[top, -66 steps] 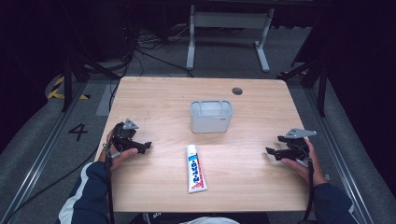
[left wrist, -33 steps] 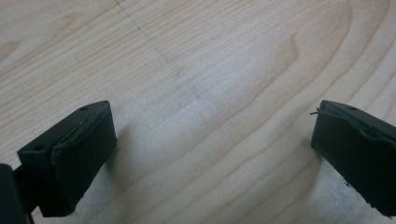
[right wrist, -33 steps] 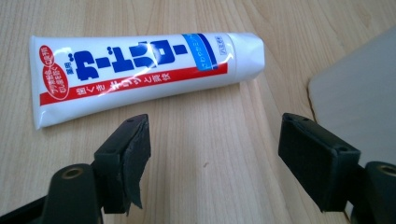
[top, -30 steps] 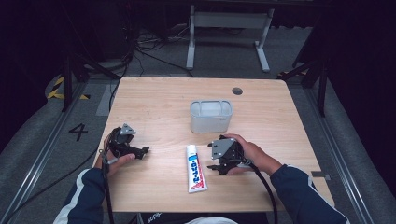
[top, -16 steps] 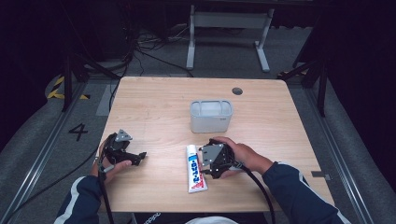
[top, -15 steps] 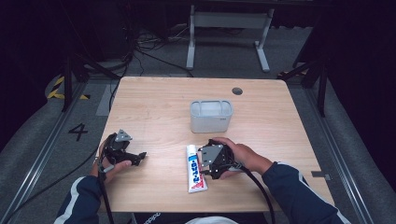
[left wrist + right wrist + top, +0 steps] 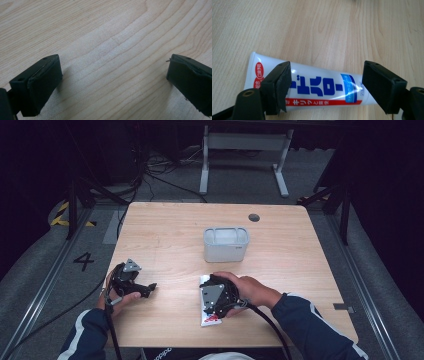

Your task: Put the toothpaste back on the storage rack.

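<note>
The right gripper (image 7: 206, 301) sits over the toothpaste tube (image 7: 210, 317) on the near middle of the wooden table (image 7: 300, 270), and from above it hides most of the tube — a white corner by the gripper's far side and the red-marked near end are what show. In the right gripper view the tube (image 7: 312, 86) lies flat across the frame, its length running jaw to jaw; the jaws stand wide apart above it, their pads clear of it, so nothing is clamped. The left jaw covers part of the printing, and the right one hides the tube's end there.

The left gripper (image 7: 145, 289) rests low near the table's left edge, well apart from the tube — its jaws spread over bare wood (image 7: 112, 50).

A grey bin (image 7: 226, 244) stands beyond the tube toward mid-table, with open board around it on every side
</note>
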`<state>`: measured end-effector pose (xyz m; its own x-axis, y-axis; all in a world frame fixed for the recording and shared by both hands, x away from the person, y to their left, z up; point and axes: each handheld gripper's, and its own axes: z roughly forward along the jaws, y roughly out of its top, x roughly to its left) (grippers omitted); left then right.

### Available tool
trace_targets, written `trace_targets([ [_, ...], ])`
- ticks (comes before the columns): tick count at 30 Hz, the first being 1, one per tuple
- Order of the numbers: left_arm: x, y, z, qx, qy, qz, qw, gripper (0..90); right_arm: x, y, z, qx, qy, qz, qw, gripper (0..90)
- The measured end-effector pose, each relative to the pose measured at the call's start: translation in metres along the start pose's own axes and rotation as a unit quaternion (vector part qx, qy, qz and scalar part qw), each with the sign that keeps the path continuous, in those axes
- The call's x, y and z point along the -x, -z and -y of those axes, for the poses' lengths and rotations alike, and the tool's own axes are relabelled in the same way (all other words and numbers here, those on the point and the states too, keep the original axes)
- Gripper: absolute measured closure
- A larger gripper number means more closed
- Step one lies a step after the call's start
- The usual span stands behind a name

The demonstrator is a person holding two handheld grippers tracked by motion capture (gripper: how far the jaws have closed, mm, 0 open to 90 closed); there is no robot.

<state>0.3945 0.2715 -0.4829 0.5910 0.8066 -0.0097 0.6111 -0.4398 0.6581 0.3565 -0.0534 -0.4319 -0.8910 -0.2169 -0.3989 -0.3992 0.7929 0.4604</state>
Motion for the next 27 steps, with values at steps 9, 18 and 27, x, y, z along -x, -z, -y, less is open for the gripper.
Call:
trace_targets([
  [9,-0.001,0.000,0.000,0.001,-0.003,0.001,1.0000,0.4,0.007,-0.006,-0.008,-0.014,0.006,-0.027,0.9995,23.8],
  [18,-0.001,0.000,0.000,0.000,-0.005,0.002,1.0000,0.3,0.022,-0.008,0.001,-0.035,-0.029,-0.067,0.9967,20.1],
  [27,-0.001,0.000,-0.001,0.001,-0.006,0.002,1.0000,0.2,0.028,-0.001,0.011,-0.061,-0.032,-0.067,0.9954,21.3],
])
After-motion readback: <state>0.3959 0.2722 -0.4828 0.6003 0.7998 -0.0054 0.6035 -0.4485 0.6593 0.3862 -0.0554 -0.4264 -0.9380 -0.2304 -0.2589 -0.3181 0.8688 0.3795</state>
